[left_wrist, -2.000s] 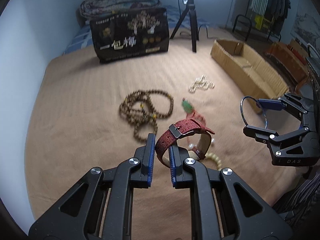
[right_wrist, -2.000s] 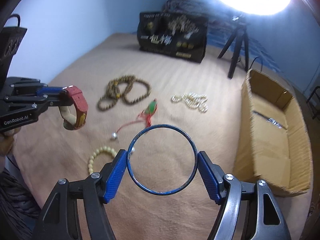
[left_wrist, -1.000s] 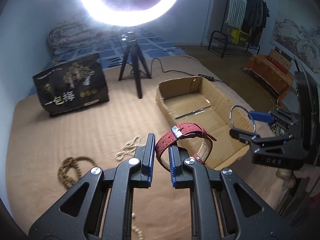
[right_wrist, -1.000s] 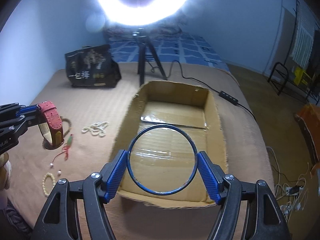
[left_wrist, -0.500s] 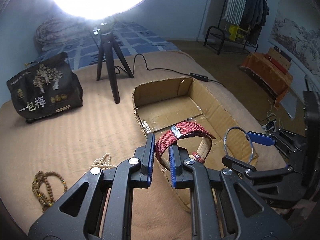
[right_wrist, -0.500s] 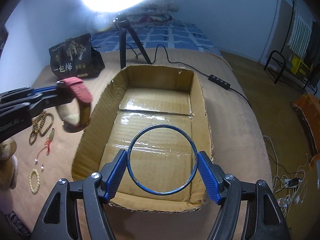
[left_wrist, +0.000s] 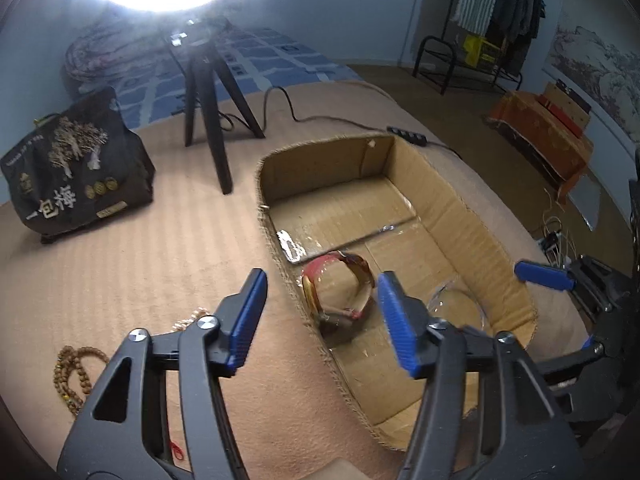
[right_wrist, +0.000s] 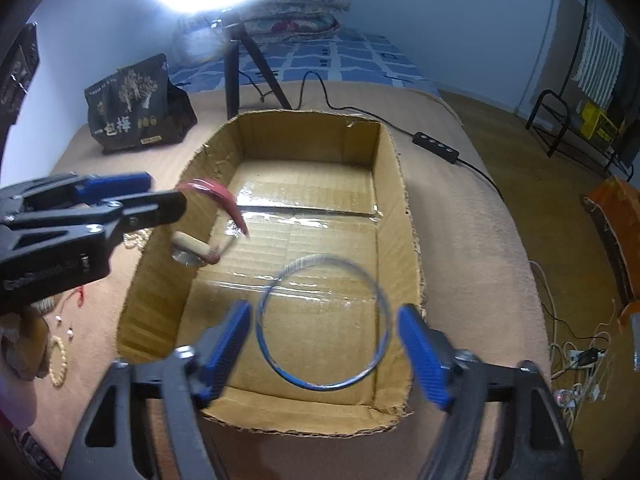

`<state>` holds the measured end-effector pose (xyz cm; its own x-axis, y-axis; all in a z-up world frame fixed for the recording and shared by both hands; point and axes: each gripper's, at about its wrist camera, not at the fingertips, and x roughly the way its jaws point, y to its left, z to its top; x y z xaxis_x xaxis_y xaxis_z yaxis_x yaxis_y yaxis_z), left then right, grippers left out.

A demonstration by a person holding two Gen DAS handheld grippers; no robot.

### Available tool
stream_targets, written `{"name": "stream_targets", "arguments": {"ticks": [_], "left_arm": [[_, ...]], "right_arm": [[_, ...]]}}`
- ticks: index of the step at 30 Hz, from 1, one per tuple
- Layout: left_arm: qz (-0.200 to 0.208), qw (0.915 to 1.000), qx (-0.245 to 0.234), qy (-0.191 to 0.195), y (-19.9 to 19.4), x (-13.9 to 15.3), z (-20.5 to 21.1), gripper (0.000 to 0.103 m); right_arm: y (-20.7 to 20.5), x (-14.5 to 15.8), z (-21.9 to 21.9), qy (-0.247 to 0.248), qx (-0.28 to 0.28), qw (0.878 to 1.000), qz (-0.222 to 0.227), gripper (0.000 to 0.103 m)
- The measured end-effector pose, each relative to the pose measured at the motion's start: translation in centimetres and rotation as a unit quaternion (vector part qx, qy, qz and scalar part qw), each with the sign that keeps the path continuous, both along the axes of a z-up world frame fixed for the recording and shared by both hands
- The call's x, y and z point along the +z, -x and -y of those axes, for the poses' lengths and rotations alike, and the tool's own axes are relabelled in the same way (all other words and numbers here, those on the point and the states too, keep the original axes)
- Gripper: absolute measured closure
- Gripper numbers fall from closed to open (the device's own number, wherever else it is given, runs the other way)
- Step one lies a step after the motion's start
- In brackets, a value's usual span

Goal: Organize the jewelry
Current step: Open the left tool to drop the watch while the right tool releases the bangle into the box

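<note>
The open cardboard box [left_wrist: 460, 208] [right_wrist: 308, 136] lies on the tan bedspread under both grippers. My left gripper [left_wrist: 322, 284] hangs over the box's near left wall, its jaws opening. The red-strapped watch [left_wrist: 316, 300] [right_wrist: 224, 196] is loose and blurred just beyond the blue pads, touching neither. My right gripper [right_wrist: 324, 308] is over the box's near end, jaws also opening. The thin blue bangle [right_wrist: 320, 386] sits free between its pads with a gap on each side, blurred above the box floor. Each gripper shows in the other's view: left gripper [right_wrist: 160, 194], right gripper [left_wrist: 560, 308].
A black printed bag [left_wrist: 76, 184] and the ring lamp's tripod [left_wrist: 208, 112] stand behind the box. Brown prayer beads [left_wrist: 76, 372], a pearl strand [left_wrist: 188, 320], a cream bead bracelet [right_wrist: 58, 360] and a red-corded pendant [right_wrist: 80, 296] lie left of it. A power strip [right_wrist: 436, 146] lies at the far right.
Both grippers travelled from the jewelry pile to above the box and sank. The left jaws let go of the watch and the right jaws let go of the bangle; both pieces now drop free.
</note>
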<state>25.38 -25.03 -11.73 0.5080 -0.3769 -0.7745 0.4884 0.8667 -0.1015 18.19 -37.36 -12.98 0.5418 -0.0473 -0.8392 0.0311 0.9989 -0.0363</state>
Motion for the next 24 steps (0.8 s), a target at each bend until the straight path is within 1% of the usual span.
{"name": "stream_targets", "arguments": {"ticks": [3, 7, 13, 18, 21, 24], "left_arm": [[0.005, 0.9999, 0.005, 0.007, 0.0, 0.7, -0.5, 0.043], [0.013, 0.9999, 0.011, 0.005, 0.3, 1.3, -1.2, 0.043], [0.031, 0.9994, 0.016, 0.003, 1.4, 3.2, -2.7, 0.043], [0.048, 0.9985, 0.028, -0.004, 2.5, 4.9, -5.1, 0.043], [0.062, 0.9971, 0.043, -0.007, 3.3, 6.1, -7.5, 0.043], [0.067, 0.9958, 0.061, -0.013, 3.8, 6.9, -9.8, 0.042]], "right_arm": [[0.2, 0.2, 0.0, 0.004, 0.003, 1.000, 0.003, 0.013], [0.6, 0.5, 0.0, 0.011, 0.001, 1.000, 0.006, 0.013], [1.3, 1.6, -0.2, 0.012, 0.002, 1.000, 0.021, 0.013], [2.0, 3.0, -1.2, 0.008, 0.007, 0.999, 0.040, 0.013], [2.5, 3.9, -2.2, 0.004, 0.015, 0.998, 0.053, 0.013], [3.1, 4.8, -3.6, 0.002, 0.031, 0.997, 0.065, 0.012]]}}
